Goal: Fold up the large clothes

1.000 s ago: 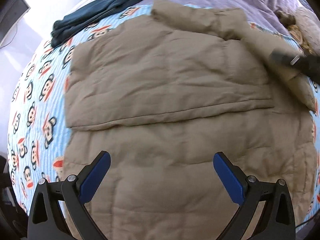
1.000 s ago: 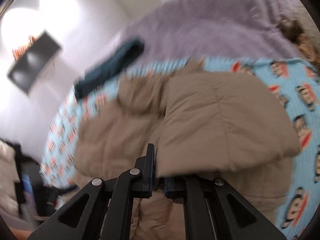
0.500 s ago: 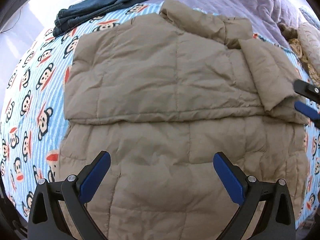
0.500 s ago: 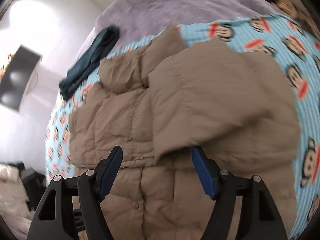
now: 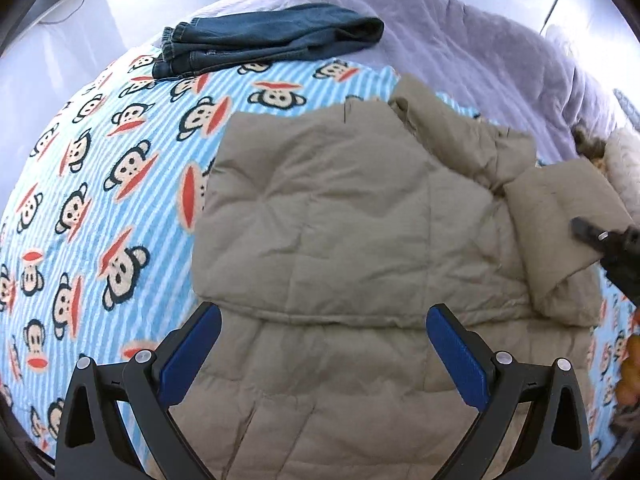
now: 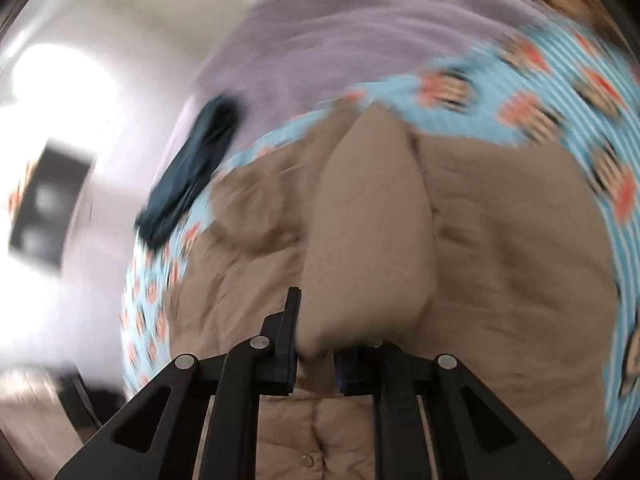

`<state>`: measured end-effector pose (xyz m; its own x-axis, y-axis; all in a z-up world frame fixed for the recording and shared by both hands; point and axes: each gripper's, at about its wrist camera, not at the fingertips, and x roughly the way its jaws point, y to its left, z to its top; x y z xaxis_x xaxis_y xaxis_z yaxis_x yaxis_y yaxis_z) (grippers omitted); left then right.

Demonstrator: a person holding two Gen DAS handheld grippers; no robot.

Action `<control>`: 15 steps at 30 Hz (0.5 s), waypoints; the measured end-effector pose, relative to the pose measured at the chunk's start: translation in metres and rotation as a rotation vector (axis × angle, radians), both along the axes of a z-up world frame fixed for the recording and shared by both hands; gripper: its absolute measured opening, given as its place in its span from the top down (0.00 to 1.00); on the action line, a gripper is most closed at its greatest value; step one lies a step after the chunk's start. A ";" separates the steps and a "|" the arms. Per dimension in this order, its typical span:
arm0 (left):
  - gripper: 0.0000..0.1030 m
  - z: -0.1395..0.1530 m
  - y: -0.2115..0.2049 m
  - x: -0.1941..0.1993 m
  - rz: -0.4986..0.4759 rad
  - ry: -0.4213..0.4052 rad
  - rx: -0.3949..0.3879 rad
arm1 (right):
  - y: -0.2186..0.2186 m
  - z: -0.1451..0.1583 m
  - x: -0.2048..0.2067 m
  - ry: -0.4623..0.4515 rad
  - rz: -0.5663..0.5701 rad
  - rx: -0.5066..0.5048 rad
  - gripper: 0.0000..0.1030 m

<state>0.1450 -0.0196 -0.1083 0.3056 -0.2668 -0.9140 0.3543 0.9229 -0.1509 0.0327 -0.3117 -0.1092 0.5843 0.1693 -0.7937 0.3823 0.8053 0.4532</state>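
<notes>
A tan puffer jacket [image 5: 344, 216] lies spread on a bed, one side folded over its middle. My left gripper [image 5: 320, 344] is open and empty, hovering over the jacket's lower half. My right gripper [image 6: 316, 356] is shut on the jacket's tan sleeve [image 6: 368, 240] and holds its cuff end lifted. In the left wrist view the right gripper [image 5: 608, 244] shows at the far right, on the sleeve [image 5: 560, 216]. The right wrist view is blurred by motion.
The bed has a blue striped monkey-print blanket [image 5: 100, 184] and a lilac cover [image 5: 460, 40] behind. Folded dark jeans [image 5: 264, 40] lie at the far edge. A fuzzy tan item [image 5: 616, 160] sits at the right. White walls stand beyond.
The right gripper was shut, opened half a second ago, and has shut on the sleeve again. The left gripper has pulled back and stays open.
</notes>
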 end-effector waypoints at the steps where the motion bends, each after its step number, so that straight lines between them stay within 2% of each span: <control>1: 0.00 0.002 0.001 0.003 0.002 0.001 -0.021 | 0.020 0.002 0.012 0.011 0.082 -0.051 0.85; 3: 0.00 0.008 0.004 0.008 0.004 0.005 -0.087 | 0.047 -0.001 0.024 0.037 0.185 -0.111 0.85; 5: 0.00 0.013 0.003 0.014 -0.001 0.016 -0.152 | 0.066 -0.013 0.033 0.091 0.262 -0.115 0.84; 7: 0.00 0.014 -0.001 0.017 -0.022 0.041 -0.209 | 0.075 -0.024 0.031 0.149 0.291 -0.112 0.82; 8: 0.00 0.014 -0.006 0.018 -0.036 0.056 -0.240 | 0.076 -0.027 0.026 0.170 0.293 -0.112 0.75; 9: 0.00 0.013 -0.010 0.019 -0.046 0.068 -0.261 | 0.073 -0.028 0.017 0.181 0.284 -0.105 0.62; 10: 0.00 0.011 -0.015 0.020 -0.057 0.086 -0.280 | 0.068 -0.028 0.006 0.188 0.268 -0.087 0.53; 11: 0.00 0.009 -0.021 0.021 -0.066 0.107 -0.295 | 0.061 -0.028 -0.004 0.191 0.254 -0.072 0.38; 15: 0.00 0.004 -0.043 0.019 -0.107 0.182 -0.382 | 0.024 -0.023 -0.054 0.217 0.168 -0.042 0.36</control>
